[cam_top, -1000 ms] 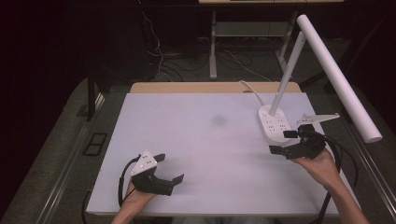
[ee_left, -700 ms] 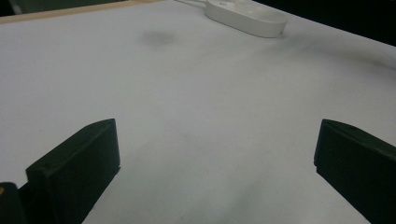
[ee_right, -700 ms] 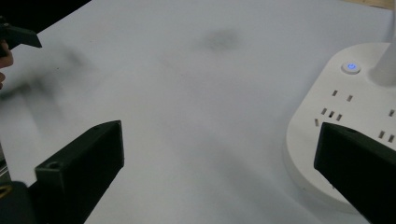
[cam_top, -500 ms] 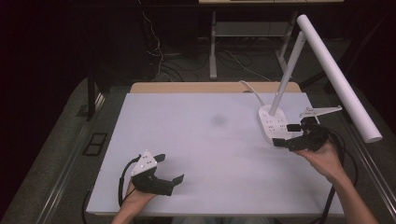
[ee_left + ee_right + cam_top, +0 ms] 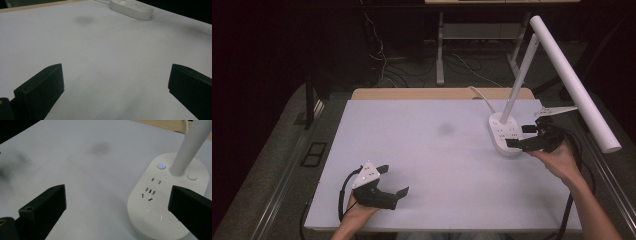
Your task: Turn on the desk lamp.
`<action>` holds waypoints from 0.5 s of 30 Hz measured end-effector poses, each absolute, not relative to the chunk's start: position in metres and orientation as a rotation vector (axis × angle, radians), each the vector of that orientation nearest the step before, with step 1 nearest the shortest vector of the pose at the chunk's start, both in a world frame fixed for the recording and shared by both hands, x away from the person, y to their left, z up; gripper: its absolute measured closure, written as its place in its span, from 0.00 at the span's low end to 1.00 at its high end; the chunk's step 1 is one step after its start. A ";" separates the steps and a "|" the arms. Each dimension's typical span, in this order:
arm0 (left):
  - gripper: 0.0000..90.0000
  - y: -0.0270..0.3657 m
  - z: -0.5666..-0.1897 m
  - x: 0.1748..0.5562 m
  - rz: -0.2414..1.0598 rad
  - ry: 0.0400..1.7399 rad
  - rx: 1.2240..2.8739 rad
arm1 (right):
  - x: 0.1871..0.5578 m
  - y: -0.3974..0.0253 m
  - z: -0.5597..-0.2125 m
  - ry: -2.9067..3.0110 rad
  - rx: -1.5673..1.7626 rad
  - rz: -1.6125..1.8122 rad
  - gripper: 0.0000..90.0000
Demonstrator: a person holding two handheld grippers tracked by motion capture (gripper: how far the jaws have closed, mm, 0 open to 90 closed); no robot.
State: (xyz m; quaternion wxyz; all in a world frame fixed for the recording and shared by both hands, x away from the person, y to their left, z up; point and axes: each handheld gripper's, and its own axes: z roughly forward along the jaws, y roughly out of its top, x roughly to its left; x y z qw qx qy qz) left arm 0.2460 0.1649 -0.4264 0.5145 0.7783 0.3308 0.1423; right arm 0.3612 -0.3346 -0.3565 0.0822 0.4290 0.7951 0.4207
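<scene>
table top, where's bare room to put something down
Most of the white table is bare: the whole middle between the left gripper and the lamp base, plus the far left. Crowded only at the right edge, around the right gripper.

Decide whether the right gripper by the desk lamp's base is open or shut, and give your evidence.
Open. The right gripper shows its two black jaws set wide apart, with bare table and part of the lamp base between them.

White plastic lamp base — small blue-lit button; pale grey-white tabletop with dark smudge; black gripper jaws.
</scene>
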 end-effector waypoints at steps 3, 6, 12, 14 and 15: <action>0.00 0.165 -0.426 0.246 0.343 0.796 1.869 | 0.365 -0.337 -0.357 2.367 1.294 1.253 0.01; 0.00 0.166 -0.426 0.246 0.345 0.795 1.869 | 0.373 -0.342 -0.358 2.348 1.309 1.250 0.01; 0.00 0.166 -0.426 0.246 0.345 0.795 1.870 | 0.384 -0.349 -0.357 2.327 1.322 1.256 0.01; 0.00 0.166 -0.426 0.246 0.345 0.794 1.871 | 0.388 -0.350 -0.356 2.320 1.330 1.255 0.01; 0.00 0.166 -0.426 0.246 0.346 0.794 1.871 | 0.389 -0.351 -0.356 2.312 1.335 1.255 0.01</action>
